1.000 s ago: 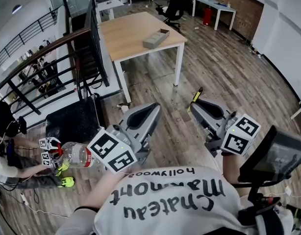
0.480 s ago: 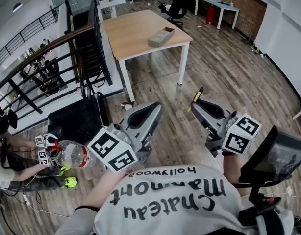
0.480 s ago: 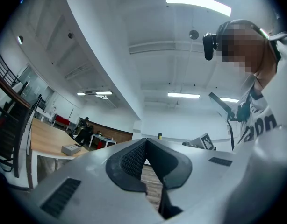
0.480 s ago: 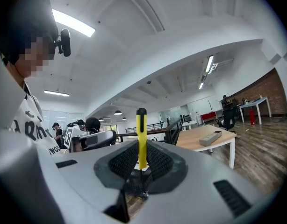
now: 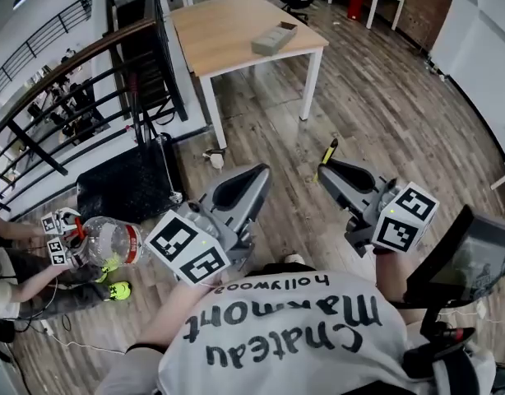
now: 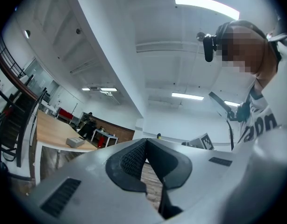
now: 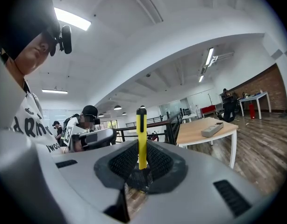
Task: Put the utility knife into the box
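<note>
The right gripper is clenched on the utility knife. It pinches the lower end, so the yellow body juts out past the jaw tips, probably to leave most of its length free to go into the box. That box lies on the wooden table, well ahead of the tips and off to their right, far out of reach, so this looks like the carrying stage. The left gripper has its jaws pressed together on nothing and seems merely parked, just to the left of the right gripper without touching it. Both are held close to the person's chest, side by side, pointing forward with noses tilted up.
</note>
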A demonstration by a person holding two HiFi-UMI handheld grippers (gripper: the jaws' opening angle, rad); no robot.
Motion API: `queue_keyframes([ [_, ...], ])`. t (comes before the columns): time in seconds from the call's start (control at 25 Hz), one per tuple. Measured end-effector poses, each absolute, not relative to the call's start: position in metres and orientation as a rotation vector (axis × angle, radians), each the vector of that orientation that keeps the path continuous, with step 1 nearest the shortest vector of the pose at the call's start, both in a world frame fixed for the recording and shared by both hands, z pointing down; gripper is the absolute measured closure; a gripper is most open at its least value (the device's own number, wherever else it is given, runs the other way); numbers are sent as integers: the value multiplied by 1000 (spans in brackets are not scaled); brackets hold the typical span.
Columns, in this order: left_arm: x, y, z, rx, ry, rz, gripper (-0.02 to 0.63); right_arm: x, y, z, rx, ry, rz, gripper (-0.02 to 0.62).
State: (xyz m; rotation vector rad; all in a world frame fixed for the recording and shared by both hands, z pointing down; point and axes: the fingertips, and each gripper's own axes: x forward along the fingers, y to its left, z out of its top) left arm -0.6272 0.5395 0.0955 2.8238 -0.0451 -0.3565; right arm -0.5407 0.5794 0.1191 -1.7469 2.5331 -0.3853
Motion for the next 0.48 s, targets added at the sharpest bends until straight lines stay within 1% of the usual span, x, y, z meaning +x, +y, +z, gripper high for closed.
queue_keyframes([
  [0.24,-627,523,102,2809,-114,-382,600,-544,561,123,-1695,2608,-363,538],
  [0.48,-600,511,105,2818,-123,-397,600,-516,544,127,-1679,2628,-346,538],
])
